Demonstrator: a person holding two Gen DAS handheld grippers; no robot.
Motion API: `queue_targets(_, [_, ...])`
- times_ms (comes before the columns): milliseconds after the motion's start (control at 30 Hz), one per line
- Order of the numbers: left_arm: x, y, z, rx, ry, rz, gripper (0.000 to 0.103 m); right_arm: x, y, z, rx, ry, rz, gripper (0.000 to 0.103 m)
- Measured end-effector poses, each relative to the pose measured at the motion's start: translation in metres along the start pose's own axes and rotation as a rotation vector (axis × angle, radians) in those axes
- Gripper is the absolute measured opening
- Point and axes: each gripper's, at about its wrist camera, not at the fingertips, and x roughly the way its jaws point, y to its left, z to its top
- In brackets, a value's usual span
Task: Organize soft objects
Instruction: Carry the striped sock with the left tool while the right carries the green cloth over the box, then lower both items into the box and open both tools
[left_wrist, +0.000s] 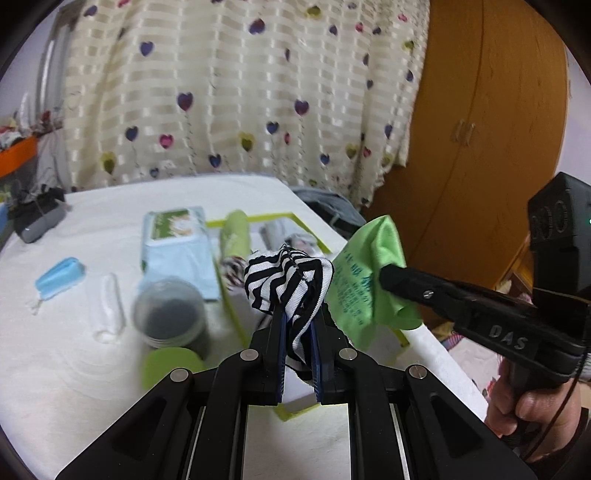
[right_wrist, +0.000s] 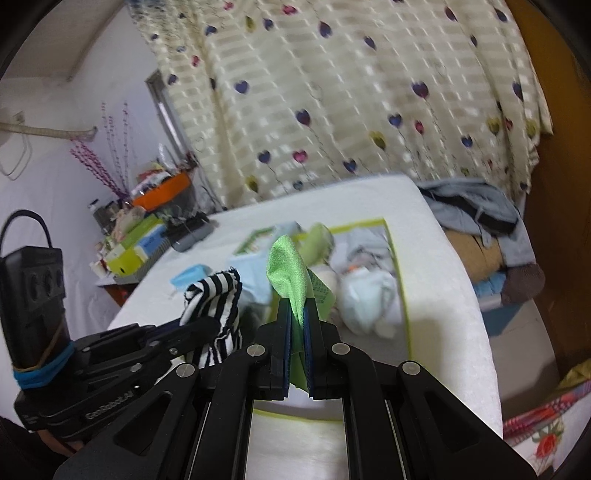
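Note:
My left gripper (left_wrist: 298, 314) is shut on a black-and-white striped cloth (left_wrist: 286, 282) and holds it above the white table. It also shows at the left of the right wrist view (right_wrist: 199, 325), with the striped cloth (right_wrist: 216, 295) in it. My right gripper (right_wrist: 297, 310) is shut on a green cloth (right_wrist: 290, 275) with printed text; it enters the left wrist view from the right (left_wrist: 388, 275), holding the green cloth (left_wrist: 365, 273) just beside the striped one. A green-rimmed tray (right_wrist: 397, 258) with soft items lies below both.
On the table are a wet-wipe pack (left_wrist: 175, 230), a blue case (left_wrist: 59, 278), a white roll (left_wrist: 107, 308), a clear jar (left_wrist: 170, 314) and a green lid (left_wrist: 170, 363). A heart-patterned curtain (left_wrist: 240, 92) hangs behind. A wooden cabinet (left_wrist: 491, 147) stands right. Clothes (right_wrist: 476, 206) lie beyond the table edge.

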Motion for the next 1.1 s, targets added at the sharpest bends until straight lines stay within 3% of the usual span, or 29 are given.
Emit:
queue_targets(533, [0.067,-0.004,-0.021,-0.011,0.193,-0.029,0.011,0.044,-0.037,-0.03,0.034,0.167,-0.081,0.006])
queue_targets(800, [0.088,0.006,-0.019,-0.043,0.231,-0.001,0.011,0.065,-0.041,-0.025,0.019,0.186,-0.093,0.006])
queue_targets(1100, [0.1,0.011,-0.005,-0.055,0.204,0.029,0.011,0.083,-0.044,-0.01,0.003,0.182,-0.091,0.006])
